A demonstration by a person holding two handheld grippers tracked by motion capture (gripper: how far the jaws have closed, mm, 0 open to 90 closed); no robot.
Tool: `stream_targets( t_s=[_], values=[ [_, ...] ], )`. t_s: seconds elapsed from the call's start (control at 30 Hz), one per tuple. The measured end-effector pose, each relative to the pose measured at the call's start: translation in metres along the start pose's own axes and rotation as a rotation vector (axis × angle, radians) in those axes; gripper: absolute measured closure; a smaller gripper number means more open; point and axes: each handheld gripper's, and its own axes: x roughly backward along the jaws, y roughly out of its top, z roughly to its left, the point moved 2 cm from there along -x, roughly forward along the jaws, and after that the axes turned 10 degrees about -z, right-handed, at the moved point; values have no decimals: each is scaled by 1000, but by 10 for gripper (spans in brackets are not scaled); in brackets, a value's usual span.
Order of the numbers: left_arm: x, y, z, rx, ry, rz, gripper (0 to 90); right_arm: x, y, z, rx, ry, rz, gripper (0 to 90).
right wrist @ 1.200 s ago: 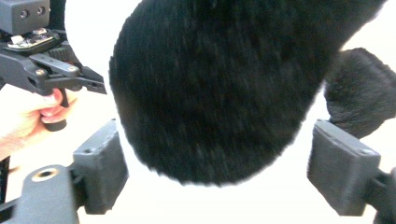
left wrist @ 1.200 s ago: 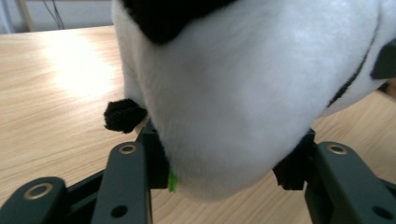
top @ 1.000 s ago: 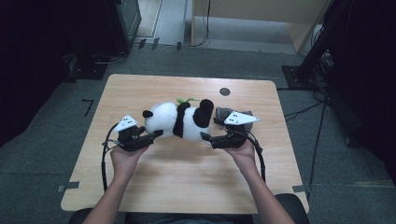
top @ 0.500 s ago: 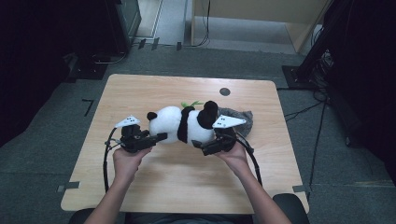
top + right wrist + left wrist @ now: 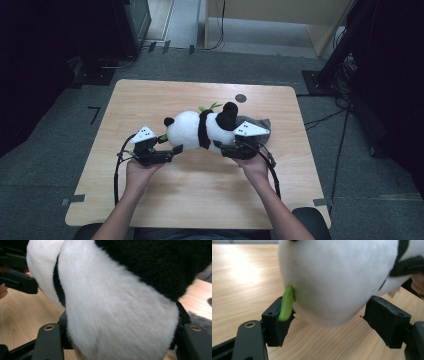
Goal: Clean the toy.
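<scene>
- the left gripper [image 5: 170, 150] has just been opening: in the left gripper view its jaws stand apart around the panda's white head, with a clear gap on the right side. the left pad sits just beside a green leaf tab [image 5: 286, 303]. it looks like a release, not a hold.
- the right gripper [image 5: 226, 149] has just been closing; in the right gripper view white and black fur packs the space between its jaws and bulges over both. i judge it gripped on the body, though the pads themselves are buried in fur.
- the plush panda [image 5: 200, 129] lies on its side across the middle of the table, head to the left and dark legs to the right, one black limb sticking up at the far side. its underside appears to rest on the wood.
- a grip at each end suits a long, soft toy that would sag from one hold. with the left end freed, the right hold is probably what keeps it from rolling.
- a grey fuzzy thing [image 5: 259, 123] lies just to the right of the panda, touching or nearly so.
- the wooden table [image 5: 150, 200] is bare on the near side, and a small dark round spot [image 5: 241, 98] sits toward the far edge.
- the person's forearms come in from the near edge.
</scene>
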Motion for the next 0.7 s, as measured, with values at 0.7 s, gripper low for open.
stream_targets(
  t_s=[0.7],
  values=[
    [-7,-5,-19,-112,14,-19,344,0,2,0,-172,169,61,209]
  ],
)
